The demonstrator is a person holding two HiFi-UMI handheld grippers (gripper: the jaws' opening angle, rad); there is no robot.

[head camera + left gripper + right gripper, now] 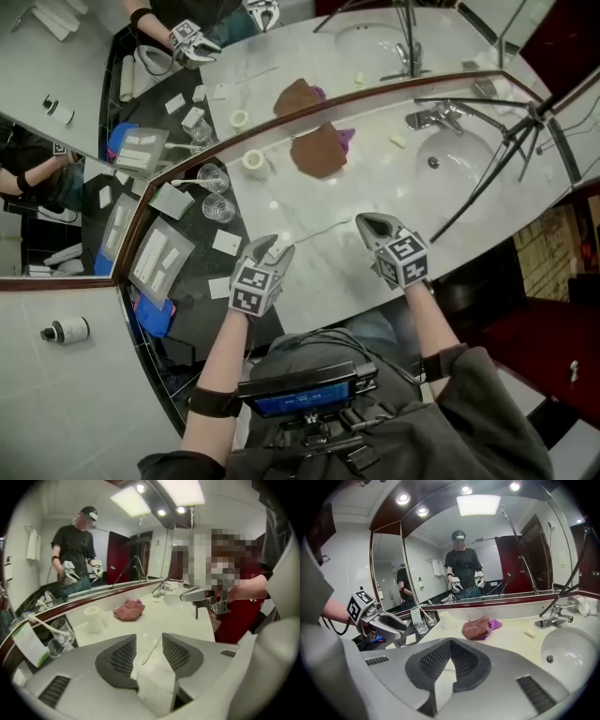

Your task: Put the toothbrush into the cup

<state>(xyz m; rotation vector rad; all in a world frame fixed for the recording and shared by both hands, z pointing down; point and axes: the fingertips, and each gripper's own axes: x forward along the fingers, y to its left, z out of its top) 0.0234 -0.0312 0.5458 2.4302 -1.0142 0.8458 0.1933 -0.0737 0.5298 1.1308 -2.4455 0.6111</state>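
Note:
A white toothbrush (323,228) lies flat on the marble counter (375,178), between my two grippers. My left gripper (272,246) is open just left of it. In the left gripper view the toothbrush (151,652) lies on the counter in the gap between the open jaws (149,637), and the pads do not touch it. My right gripper (370,225) is shut and empty, just right of the toothbrush's far end; its jaws (449,644) meet. Two glass cups (218,208) (213,176) stand at the left by the mirror; the farther one (62,629) holds a white stick.
A white cylinder (254,160) and a brown cloth over a purple one (317,150) sit near the mirror. The sink (455,155) with its faucet (433,116) is at the right, crossed by black tripod legs (497,159). Cards lie on the dark tray (159,253) to the left.

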